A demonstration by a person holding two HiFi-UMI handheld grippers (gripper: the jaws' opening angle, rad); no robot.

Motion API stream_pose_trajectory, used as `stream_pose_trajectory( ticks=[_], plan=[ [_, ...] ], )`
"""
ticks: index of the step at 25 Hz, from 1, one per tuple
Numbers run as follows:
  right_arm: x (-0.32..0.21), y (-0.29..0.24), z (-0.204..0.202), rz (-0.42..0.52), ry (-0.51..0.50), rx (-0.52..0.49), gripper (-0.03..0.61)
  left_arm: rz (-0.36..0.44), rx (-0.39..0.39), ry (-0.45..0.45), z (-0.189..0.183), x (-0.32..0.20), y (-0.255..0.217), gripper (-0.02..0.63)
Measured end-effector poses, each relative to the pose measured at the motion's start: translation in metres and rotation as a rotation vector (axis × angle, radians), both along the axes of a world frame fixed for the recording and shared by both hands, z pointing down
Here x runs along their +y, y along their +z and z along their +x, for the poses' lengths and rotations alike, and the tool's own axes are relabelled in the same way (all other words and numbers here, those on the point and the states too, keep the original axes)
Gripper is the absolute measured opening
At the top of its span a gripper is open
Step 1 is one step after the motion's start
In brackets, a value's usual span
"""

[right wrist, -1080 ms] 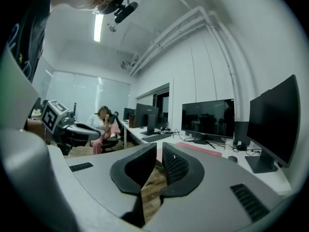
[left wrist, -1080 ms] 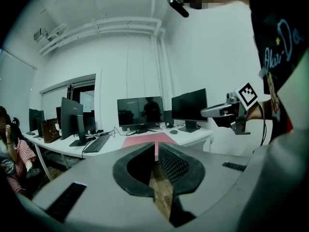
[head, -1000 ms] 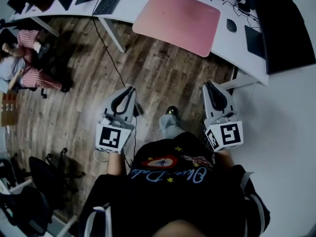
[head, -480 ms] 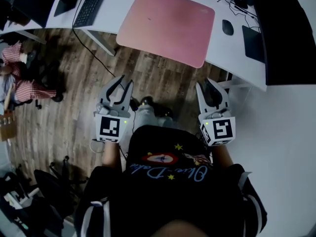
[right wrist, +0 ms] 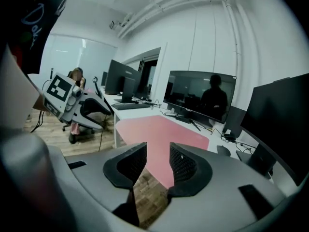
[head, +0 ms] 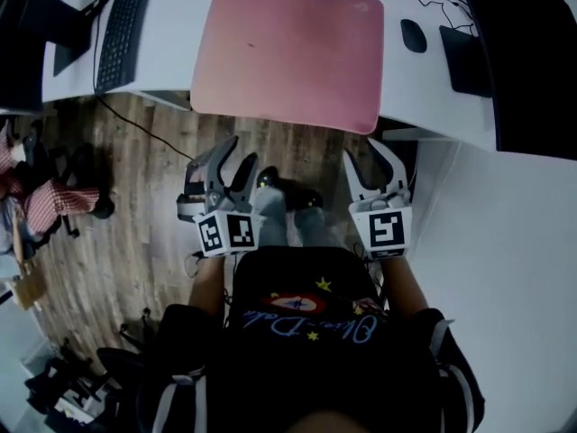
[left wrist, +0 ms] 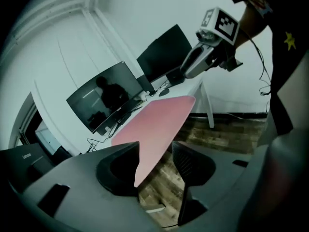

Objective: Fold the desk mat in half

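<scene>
Since the pink desk mat (head: 288, 52) lies flat & unfolded at top centre of the head view, w/ its near edge along the front rim of the white desk (head: 176, 61), the fold is prob. not yet begun. That near edge is the reachable one, so both tools line up just below it. The left gripper (head: 239, 156) sits under the mat's lower-left corner and the right gripper (head: 362, 156) under the lower-right. Both are over the wood floor (head: 135, 170), apart from the mat. Jaws of each have just been opening & stand apart w/ nothing between them. In each gripper view the mat's edge shows through the gap, farther off, which looks like aiming for a two-corner pinch. The keyboard (head: 117, 30) at upper left & the mouse (head: 412, 34) at upper right flank the mat w/o lying on it, so the far half seems free to take the fold.
</scene>
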State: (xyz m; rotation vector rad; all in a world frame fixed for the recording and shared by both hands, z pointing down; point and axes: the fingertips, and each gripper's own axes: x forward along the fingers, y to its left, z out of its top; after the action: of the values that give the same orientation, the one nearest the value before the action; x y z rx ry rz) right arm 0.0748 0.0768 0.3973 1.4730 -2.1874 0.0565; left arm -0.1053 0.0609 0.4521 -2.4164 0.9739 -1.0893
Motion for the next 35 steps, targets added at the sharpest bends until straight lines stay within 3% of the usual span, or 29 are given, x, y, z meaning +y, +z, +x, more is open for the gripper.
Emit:
stream_pose_trajectory(
  ticks=[3, 7, 11, 16, 23, 26, 30, 35],
  plan=[
    [-0.014, 0.02, 0.001, -0.022, 0.031, 0.026, 0.139, -0.009, -0.081, 0.005, -0.008, -0.017, 0.029, 0.203],
    [-0.024, 0.055, 0.001, -0.08, 0.044, 0.1, 0.177, 0.046, -0.219, 0.026, -0.02, -0.043, 0.058, 0.237],
    [-0.03, 0.081, 0.001, -0.106, 0.054, 0.163, 0.204, 0.059, -0.266, 0.063, -0.019, -0.059, 0.082, 0.249],
    [-0.03, 0.103, 0.006, -0.133, 0.107, 0.163, 0.21, 0.163, -0.366, 0.165, -0.001, -0.07, 0.098, 0.268],
    [-0.026, 0.114, -0.002, -0.165, 0.131, 0.198, 0.212, 0.233, -0.421, 0.221, 0.0, -0.086, 0.114, 0.268],
    [-0.026, 0.115, -0.003, -0.164, 0.136, 0.197, 0.212, 0.256, -0.417, 0.21, 0.002, -0.091, 0.109, 0.172],
    [-0.025, 0.116, -0.003, -0.174, 0.152, 0.176, 0.213, 0.255, -0.409, 0.217, 0.003, -0.089, 0.104, 0.168],
    [-0.031, 0.12, -0.001, -0.168, 0.143, 0.225, 0.218, 0.287, -0.354, 0.221, 0.005, -0.087, 0.085, 0.09]
  ],
)
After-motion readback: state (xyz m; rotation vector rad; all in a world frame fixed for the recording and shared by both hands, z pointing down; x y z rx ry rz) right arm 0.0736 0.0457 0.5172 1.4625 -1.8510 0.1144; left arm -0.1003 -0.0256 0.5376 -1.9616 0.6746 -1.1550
